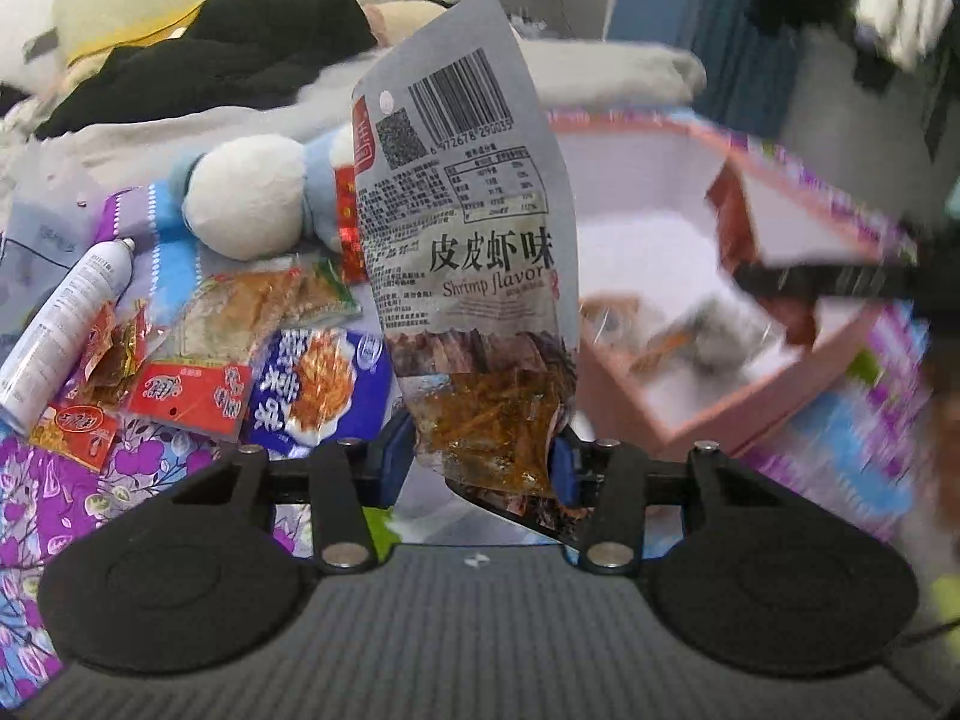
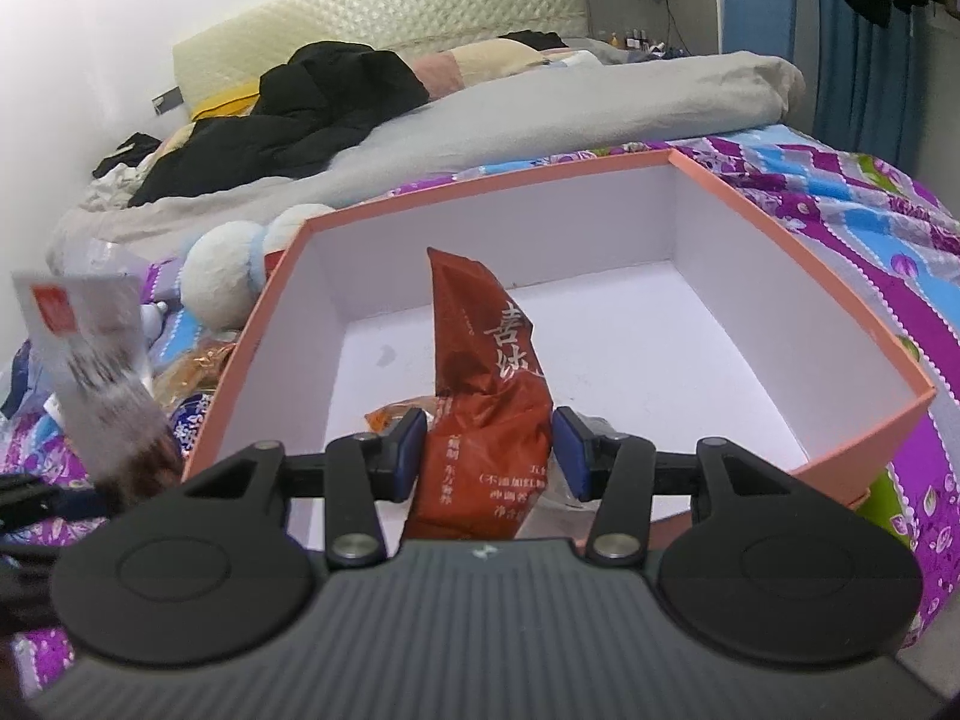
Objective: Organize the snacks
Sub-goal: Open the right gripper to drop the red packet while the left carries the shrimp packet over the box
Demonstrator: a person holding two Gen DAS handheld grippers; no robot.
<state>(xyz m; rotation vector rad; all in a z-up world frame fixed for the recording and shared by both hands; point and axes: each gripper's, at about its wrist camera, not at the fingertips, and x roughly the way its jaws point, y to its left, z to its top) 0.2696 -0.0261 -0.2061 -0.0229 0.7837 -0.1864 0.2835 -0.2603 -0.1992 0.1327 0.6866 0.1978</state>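
My left gripper [image 1: 483, 456] is shut on the bottom of a grey shrimp-flavour snack packet [image 1: 474, 252] and holds it upright above the bedspread, left of the pink box [image 1: 708, 414]. The packet shows blurred at the left of the right wrist view [image 2: 102, 360]. My right gripper [image 2: 489, 450] is shut on a red-brown snack packet [image 2: 486, 384] and holds it over the near wall of the pink box [image 2: 840, 444]. Small packets [image 1: 672, 342] lie on the box floor. Several loose snack packets [image 1: 252, 372] lie on the bedspread at left.
A white spray can [image 1: 60, 324] lies at the far left by the snacks. A white and blue plush toy [image 1: 258, 198] sits behind them. Black clothes [image 2: 312, 102] and a grey duvet [image 2: 540, 114] cover the bed beyond the box.
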